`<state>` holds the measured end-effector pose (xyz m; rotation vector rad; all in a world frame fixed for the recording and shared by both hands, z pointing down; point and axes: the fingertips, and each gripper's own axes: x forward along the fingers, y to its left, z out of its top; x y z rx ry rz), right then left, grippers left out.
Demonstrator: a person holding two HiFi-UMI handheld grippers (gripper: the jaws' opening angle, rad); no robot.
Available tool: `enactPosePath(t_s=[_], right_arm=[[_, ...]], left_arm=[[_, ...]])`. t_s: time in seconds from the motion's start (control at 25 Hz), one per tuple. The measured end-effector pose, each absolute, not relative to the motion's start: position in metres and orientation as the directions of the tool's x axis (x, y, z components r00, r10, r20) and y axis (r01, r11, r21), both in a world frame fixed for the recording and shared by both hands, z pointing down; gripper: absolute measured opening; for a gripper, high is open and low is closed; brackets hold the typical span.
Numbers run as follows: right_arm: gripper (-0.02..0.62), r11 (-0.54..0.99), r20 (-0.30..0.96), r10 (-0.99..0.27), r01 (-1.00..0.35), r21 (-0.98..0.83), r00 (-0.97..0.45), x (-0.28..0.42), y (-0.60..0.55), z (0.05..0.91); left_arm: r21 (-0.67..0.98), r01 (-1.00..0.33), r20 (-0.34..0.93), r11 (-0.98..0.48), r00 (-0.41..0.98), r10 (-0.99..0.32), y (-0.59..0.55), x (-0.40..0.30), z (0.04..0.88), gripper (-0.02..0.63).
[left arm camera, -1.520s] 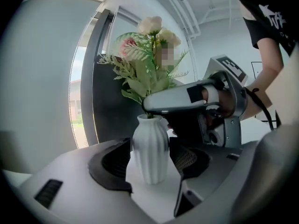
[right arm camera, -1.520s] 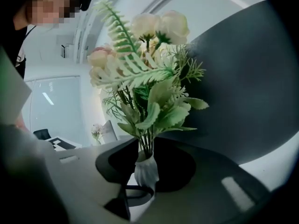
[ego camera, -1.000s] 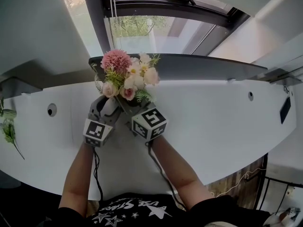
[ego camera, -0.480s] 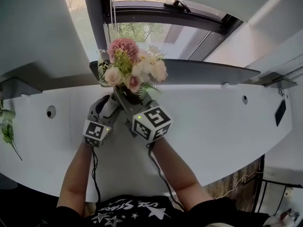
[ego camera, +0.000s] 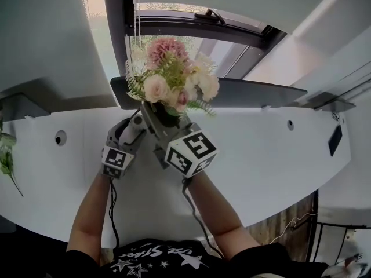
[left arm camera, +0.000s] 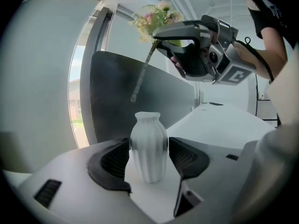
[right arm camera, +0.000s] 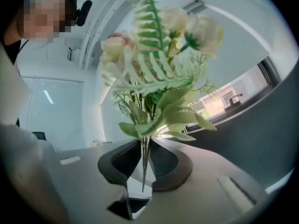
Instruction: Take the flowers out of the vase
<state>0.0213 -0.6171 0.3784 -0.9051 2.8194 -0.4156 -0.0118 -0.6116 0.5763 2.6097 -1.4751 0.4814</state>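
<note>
A bunch of pink and cream flowers point(ego camera: 174, 80) with green fern leaves is up in the air, lifted clear of the vase. My right gripper point(ego camera: 157, 120) is shut on its thin stems point(right arm camera: 145, 153), and the blooms point(right arm camera: 159, 55) spread above the jaws. In the left gripper view the stem end point(left arm camera: 135, 94) hangs free, well above the white ribbed vase point(left arm camera: 148, 146). That vase stands upright on the white table with my left gripper point(left arm camera: 148, 162) shut on its sides. In the head view the two grippers hide the vase.
The white table point(ego camera: 278, 155) curves round in front of a dark window sill point(ego camera: 261, 91), with the window behind it. A green plant point(ego camera: 6, 158) lies at the table's far left edge. A round cable hole point(ego camera: 61, 138) sits left of the grippers.
My right gripper has risen with the bunch, so the flowers now stand higher against the window. The left gripper has stayed where it was.
</note>
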Motion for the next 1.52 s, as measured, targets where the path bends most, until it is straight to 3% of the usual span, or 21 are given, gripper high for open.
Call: enactPosePath(t_s=[0.56,0.92,1.52], right_arm=[[0.058,0.752,-0.038,-0.628,-0.593,-0.288,-0.777,0.039,-0.570,0.357],[0.057,0.727,0.091,-0.631,-0.628,-0.278,-0.770,0.041,-0.503,0.383],[0.055,0.695,0.160,-0.649,-0.665,-0.273,-0.744,0.006,-0.381,0.401]], left_arm=[[-0.035,-0.882,0.252,-0.470,0.447,-0.858,-0.556,-0.044,0.529,0.259],[0.010,-0.891,0.219,-0.454,0.445,-0.869,-0.473,-0.061,0.513,0.259],[0.025,-0.869,0.157,-0.494,0.492,-0.857,-0.354,-0.096,0.484,0.259]])
